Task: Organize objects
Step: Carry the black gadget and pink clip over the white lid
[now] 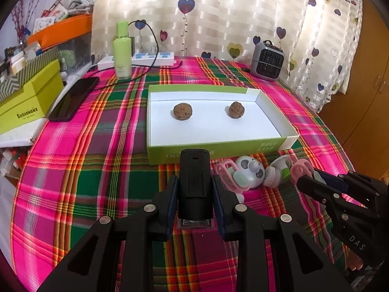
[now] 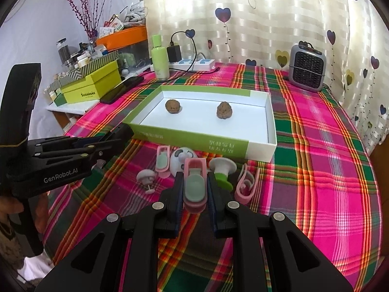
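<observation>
My left gripper (image 1: 194,182) is shut on an upright black cylindrical gadget (image 1: 194,177), just in front of the near wall of an open green-and-white box (image 1: 218,149). Two walnuts (image 1: 183,112) (image 1: 235,110) lie apart on the box's white floor. My right gripper (image 2: 194,177) is shut on a pink clip with a teal pad (image 2: 194,185), low over the plaid cloth. Around it lie a white panda-faced toy (image 2: 182,161), a green-and-white mushroom-shaped piece (image 2: 222,170), a small white mushroom-shaped piece (image 2: 147,177) and two more pink clips (image 2: 163,161) (image 2: 246,185).
At the back stand a green bottle (image 1: 122,51), a white power strip (image 1: 153,58) with a cable, and a small grey heater (image 1: 267,62). A black phone (image 1: 73,99) and a yellow-green carton (image 1: 26,99) sit at the left edge. A curtain hangs behind the table.
</observation>
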### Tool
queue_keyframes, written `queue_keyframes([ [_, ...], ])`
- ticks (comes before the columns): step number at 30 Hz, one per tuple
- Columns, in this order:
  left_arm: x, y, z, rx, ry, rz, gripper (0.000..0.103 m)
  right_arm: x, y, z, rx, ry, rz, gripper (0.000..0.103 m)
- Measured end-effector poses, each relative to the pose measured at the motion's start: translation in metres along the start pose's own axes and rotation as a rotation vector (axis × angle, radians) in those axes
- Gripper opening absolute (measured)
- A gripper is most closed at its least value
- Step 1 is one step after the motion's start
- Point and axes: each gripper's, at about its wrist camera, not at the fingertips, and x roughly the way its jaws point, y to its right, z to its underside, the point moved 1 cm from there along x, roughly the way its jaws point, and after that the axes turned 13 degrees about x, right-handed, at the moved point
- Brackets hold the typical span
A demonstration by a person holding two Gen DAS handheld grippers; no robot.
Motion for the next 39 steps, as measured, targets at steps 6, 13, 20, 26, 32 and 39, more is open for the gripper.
queue_keyframes([
  [6, 0.000, 0.000, -0.010, 0.001, 0.011, 0.003, 0.025, 0.001, 0.002, -0.010, 0.000, 0.007, 0.009, 0.018],
  [13, 0.006, 0.002, -0.022, 0.012, 0.015, 0.009, 0.025, 0.006, 0.005, -0.023, 0.005, 0.017, 0.012, 0.018],
  [20, 0.015, 0.002, -0.036, 0.020, 0.025, 0.018, 0.025, 0.017, 0.012, -0.037, 0.012, 0.014, 0.017, 0.018],
  [26, 0.025, 0.003, -0.048, 0.028, 0.023, 0.021, 0.025, 0.025, 0.020, -0.050, 0.015, 0.017, 0.029, 0.018],
  [32, 0.037, 0.004, -0.062, 0.025, 0.021, 0.032, 0.025, 0.036, 0.029, -0.065, 0.022, 0.014, 0.039, 0.018],
  [39, 0.055, 0.002, -0.077, 0.017, 0.013, 0.033, 0.025, 0.052, 0.039, -0.080, 0.025, 0.005, 0.054, 0.018],
])
